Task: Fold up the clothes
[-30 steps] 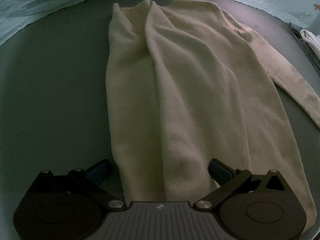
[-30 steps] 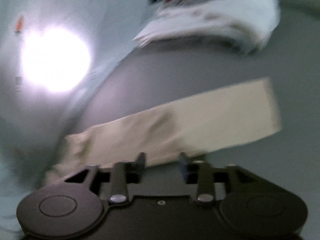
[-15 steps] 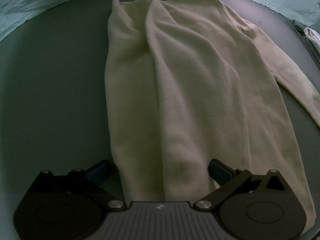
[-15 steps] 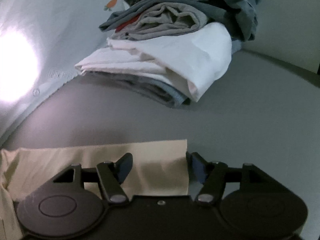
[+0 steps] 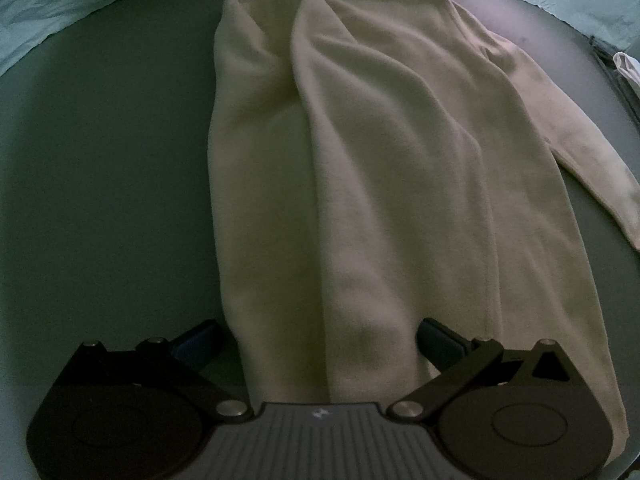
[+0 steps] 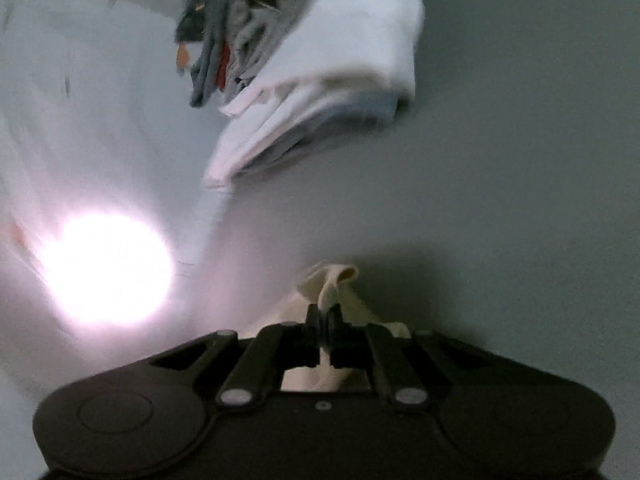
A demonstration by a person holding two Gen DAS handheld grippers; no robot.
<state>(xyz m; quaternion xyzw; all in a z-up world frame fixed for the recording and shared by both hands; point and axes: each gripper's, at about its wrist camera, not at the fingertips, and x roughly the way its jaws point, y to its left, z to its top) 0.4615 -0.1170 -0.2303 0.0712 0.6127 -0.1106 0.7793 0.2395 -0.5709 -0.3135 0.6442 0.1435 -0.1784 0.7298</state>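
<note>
A cream long-sleeved sweater (image 5: pixel 380 168) lies lengthwise on the grey table (image 5: pixel 100 200), its left side folded over the body and its right sleeve (image 5: pixel 592 168) stretched out to the right. My left gripper (image 5: pixel 316 338) is open, with its fingers either side of the sweater's near hem. My right gripper (image 6: pixel 323 316) is shut on the cream sleeve cuff (image 6: pixel 332 280), which bunches up above the fingertips and is lifted off the table.
A pile of folded clothes (image 6: pixel 320 60), white, grey and blue, sits on the table beyond the right gripper. Its edge shows at the right of the left wrist view (image 5: pixel 628 68). A pale sheet (image 5: pixel 60 8) borders the table's far side. A bright glare (image 6: pixel 104 268) fills the left.
My right gripper has shut on the sleeve cuff, which lay flat between its open fingers half a second ago, and has lifted and turned. The left gripper has barely moved.
</note>
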